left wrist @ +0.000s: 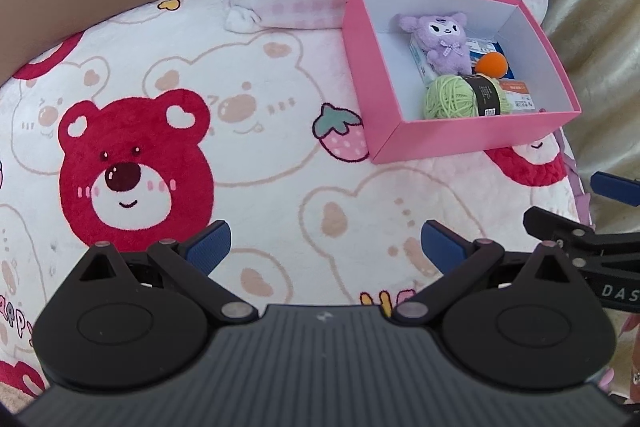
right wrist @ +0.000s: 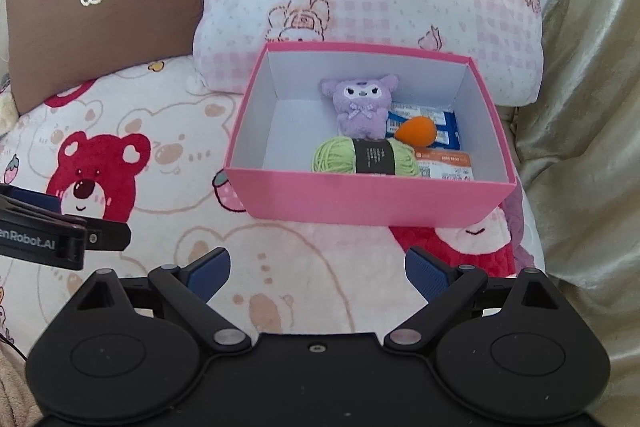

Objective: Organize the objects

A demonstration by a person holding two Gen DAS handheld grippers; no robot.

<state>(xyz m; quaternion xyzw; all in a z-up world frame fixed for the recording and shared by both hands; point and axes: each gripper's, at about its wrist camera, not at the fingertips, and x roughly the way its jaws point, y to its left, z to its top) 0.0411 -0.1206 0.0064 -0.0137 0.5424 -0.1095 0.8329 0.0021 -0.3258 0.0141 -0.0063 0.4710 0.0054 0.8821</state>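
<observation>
Both our grippers, left [left wrist: 325,247] and right [right wrist: 318,273], hover with fingers wide and empty above the blanket [left wrist: 256,131]. We judge sorting nearly done: plush toy [right wrist: 362,109], yarn [right wrist: 362,157], orange ball [right wrist: 415,131] and packets sit inside the pink box [right wrist: 372,201].

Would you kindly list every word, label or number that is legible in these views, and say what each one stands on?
"DAS": white letters on the right gripper's black arm, cut off at the frame edge.
"enRobot.AI": on the left gripper's black arm, start cut off.
"APPY": red letters on the bear blanket, partly cut off.
Black band on the green yarn: print too small to read.
Orange packet and blue packet in the pink box: print blurred, unreadable.
</observation>
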